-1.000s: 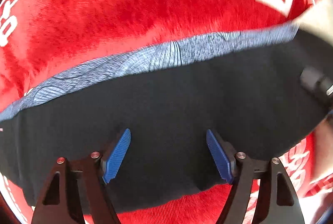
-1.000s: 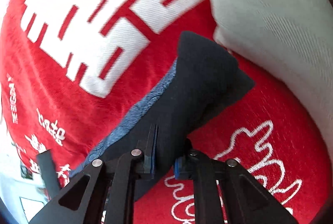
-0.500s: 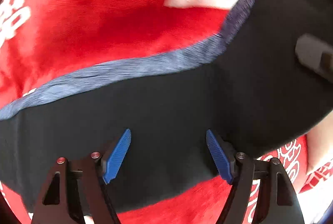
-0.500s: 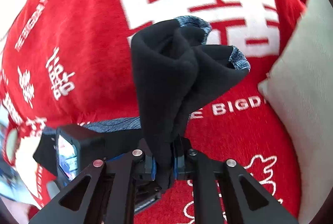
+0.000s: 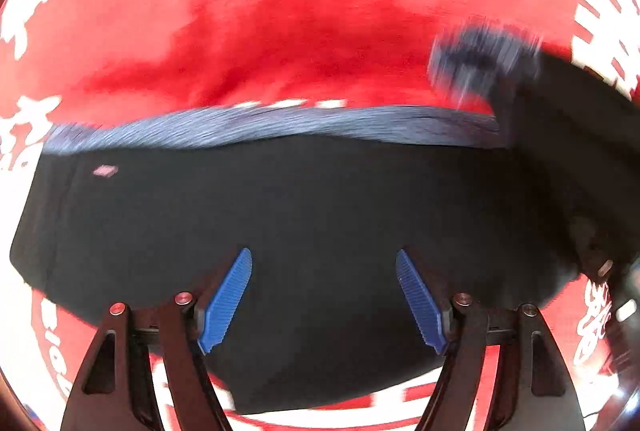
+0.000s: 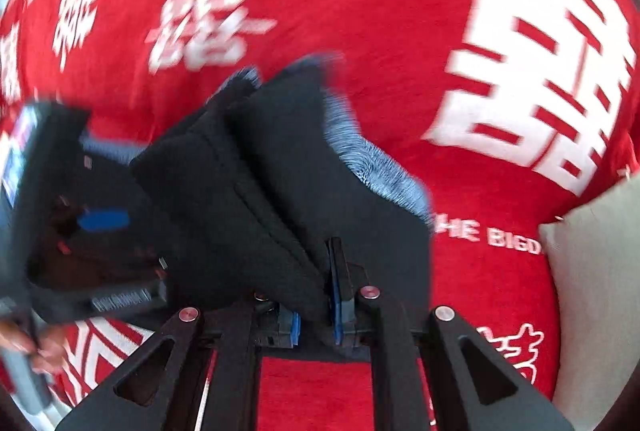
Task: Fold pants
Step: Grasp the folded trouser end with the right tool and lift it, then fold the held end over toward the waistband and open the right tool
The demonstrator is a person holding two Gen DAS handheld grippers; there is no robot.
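On the left, the left gripper (image 5: 324,301) hangs with its blue pads (image 5: 226,299) spread wide over the pants (image 5: 304,231), holding nothing. The black cloth lies flat on the red blanket (image 5: 312,31), its grey-blue edge (image 5: 280,125) running across the view. A second ago the whole leg lay stretched out there; now the far end at the right has come up off the blanket and is blurred with motion.

On the right, the right gripper (image 6: 314,305) is nearly closed, pinching a bunched end of the pants (image 6: 288,167), where a second ago the cloth trailed away flat. It looks as though that end is being carried back over the rest, so the fold is probably under way.

The fold line is not visible, and whether the lifted end has landed is hard to tell. A pale cushion (image 6: 596,271) is cut off at the right edge.
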